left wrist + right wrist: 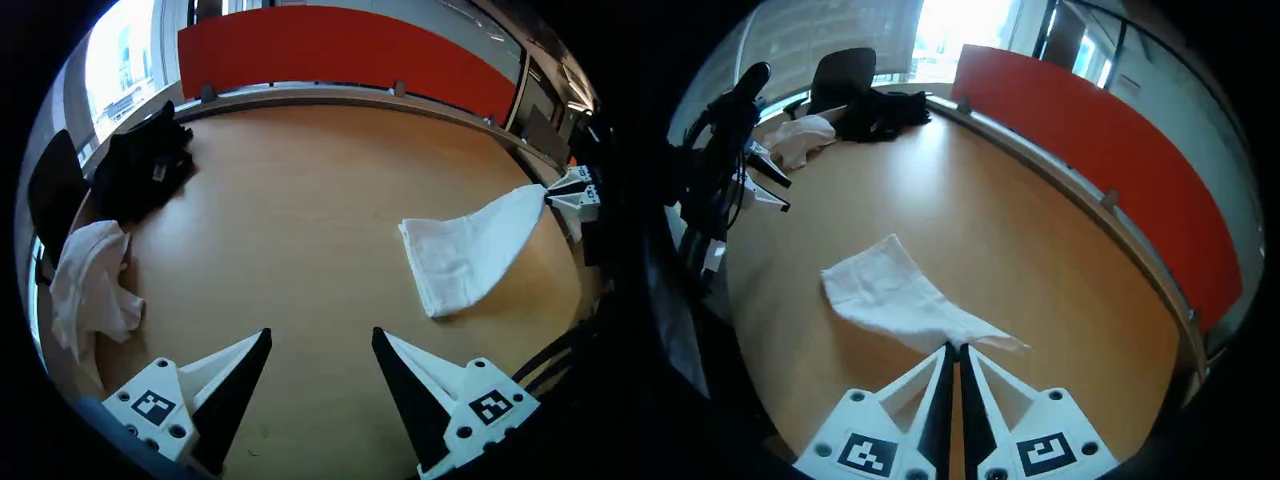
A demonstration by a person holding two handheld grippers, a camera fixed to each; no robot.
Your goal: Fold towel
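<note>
White towel [880,292] is lying on the table [320,184], long axis stretching straight ahead of the right gripper [954,346], which is pinching its near corner, while the left gripper [320,336] is hovering well apart, fingers spread, towel to its right.

Broad wooden table [320,200], red partition [344,48], black chair [844,68], bright window [120,64] behind.

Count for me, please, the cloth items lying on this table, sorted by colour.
White: 2, the towel pinched by the right tongs, and a crumpled cloth.
Black: 1, a bundled heap.
Total: 3.
</note>
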